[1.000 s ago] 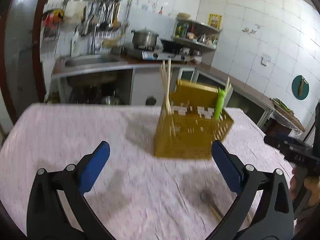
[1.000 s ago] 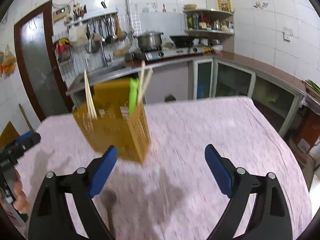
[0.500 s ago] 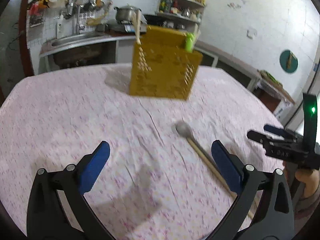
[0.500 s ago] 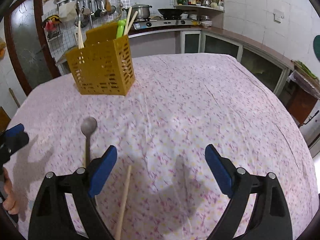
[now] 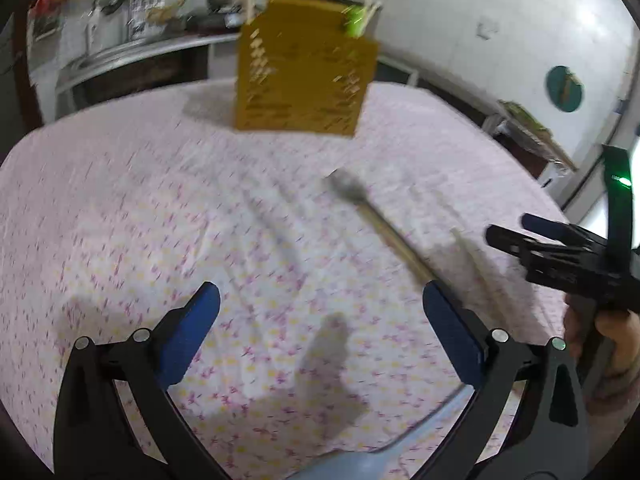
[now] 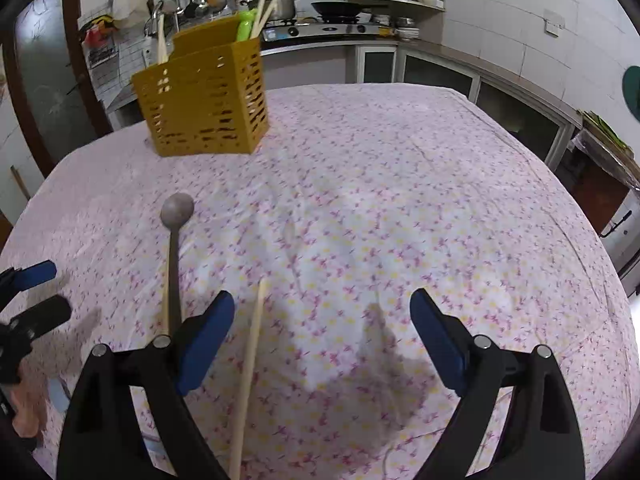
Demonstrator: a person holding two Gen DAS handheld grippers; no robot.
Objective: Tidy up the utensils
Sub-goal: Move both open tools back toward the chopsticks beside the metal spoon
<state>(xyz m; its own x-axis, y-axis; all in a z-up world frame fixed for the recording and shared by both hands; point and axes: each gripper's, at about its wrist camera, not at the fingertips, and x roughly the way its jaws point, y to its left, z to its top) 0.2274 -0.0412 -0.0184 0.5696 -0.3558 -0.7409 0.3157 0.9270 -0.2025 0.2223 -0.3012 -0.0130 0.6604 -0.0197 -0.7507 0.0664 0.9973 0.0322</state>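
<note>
The left gripper (image 5: 320,312), black with blue pads, has its jaws spread wide over the bench and grips nothing. At 6 o'clock in its view, at the bottom edge, lies a pale blue plastic spoon (image 5: 360,462), its handle running up toward 4 o'clock under the right-hand finger. The right gripper (image 6: 322,320), of the same build, also has its jaws wide and empty.

In the right wrist view a single pale wooden chopstick (image 6: 250,364) lies on the pink flower-print cloth (image 6: 380,200) that covers the bench, running from 6 o'clock up toward the centre, just inside the left-hand finger. Just beside it, toward 9 o'clock, a dark wooden-handled spoon with a grey round bowl (image 6: 176,248) lies with its bowl pointing away; its handle end is hidden behind the finger.

Farther off, at 11 o'clock, a mustard-yellow slotted plastic utensil caddy (image 6: 204,108) stands upright on the cloth. It holds light wooden chopsticks (image 6: 161,40) at its left side and a bright green plastic handle (image 6: 244,26) with more sticks at its back right.

Beyond the bench, at 12 o'clock, a steel pot (image 6: 284,4) sits on a gas stove. No writing is legible anywhere.
</note>
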